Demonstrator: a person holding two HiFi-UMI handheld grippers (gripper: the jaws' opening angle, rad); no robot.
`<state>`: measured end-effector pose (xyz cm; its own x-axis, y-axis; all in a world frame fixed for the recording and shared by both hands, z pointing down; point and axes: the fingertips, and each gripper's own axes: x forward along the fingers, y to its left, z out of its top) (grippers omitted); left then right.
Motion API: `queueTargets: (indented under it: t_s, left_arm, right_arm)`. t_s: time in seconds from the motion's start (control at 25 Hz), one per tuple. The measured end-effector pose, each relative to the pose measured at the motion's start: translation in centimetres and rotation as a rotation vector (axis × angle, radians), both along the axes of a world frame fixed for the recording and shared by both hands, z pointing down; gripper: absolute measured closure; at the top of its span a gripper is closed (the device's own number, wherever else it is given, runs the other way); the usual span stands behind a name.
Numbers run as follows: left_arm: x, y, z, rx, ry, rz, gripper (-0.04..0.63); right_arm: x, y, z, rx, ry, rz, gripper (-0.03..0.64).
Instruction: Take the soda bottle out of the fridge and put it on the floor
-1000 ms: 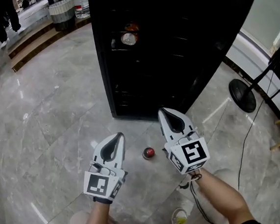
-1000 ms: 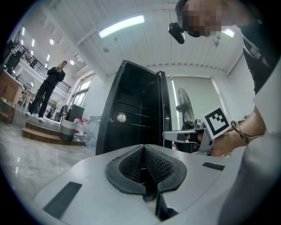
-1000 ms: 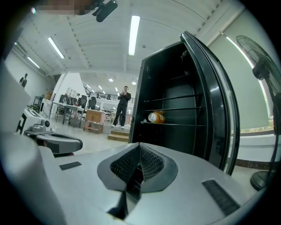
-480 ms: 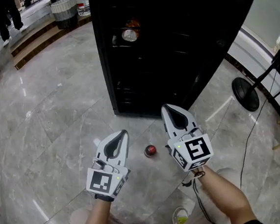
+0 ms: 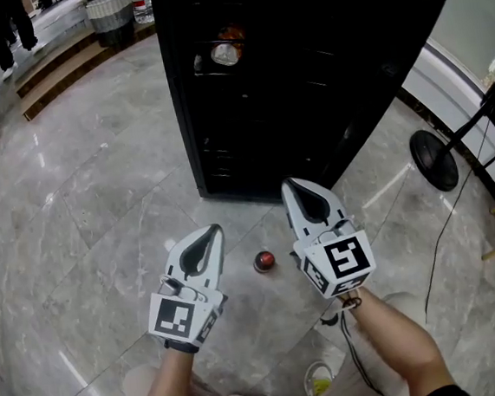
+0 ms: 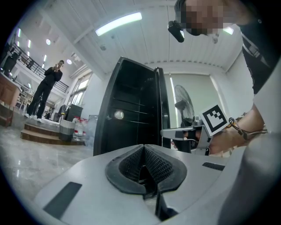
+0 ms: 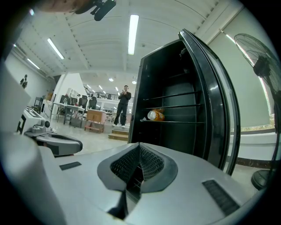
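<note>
Left tongs (image 5: 209, 236): closed tight with nothing between them. You hold them level above the floor (image 5: 83, 208), aimed at the fridge (image 5: 305, 74).
Right tongs (image 5: 295, 190): also pressed together and empty, beside the left pair and a little nearer the fridge.
Soda bottle (image 7: 154, 115): lies on its side on an upper shelf (image 7: 175, 121) inside the fridge, well apart from both your tongs.
Fridge: black, with its door (image 7: 210, 101) swung open on your right.
Floor: grey polished tiles. A small red-topped thing (image 5: 264, 260) sits on it between your two tongs; from above you cannot tell what it is.
Fan (image 5: 436, 162): its round base stands right of the fridge.
</note>
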<state>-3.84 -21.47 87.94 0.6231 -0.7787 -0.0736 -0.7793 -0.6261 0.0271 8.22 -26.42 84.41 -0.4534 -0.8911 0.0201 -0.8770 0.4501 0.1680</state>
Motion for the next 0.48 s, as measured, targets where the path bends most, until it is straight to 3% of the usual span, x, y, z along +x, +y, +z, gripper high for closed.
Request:
queueTargets:
  t_s: [0.48]
  left_arm:
    - [0.13,0.16,0.19,-0.006,-0.003,0.003,0.578]
  right_arm:
    - [0.03,0.20,-0.29,0.007,0.005,-0.004,0.620]
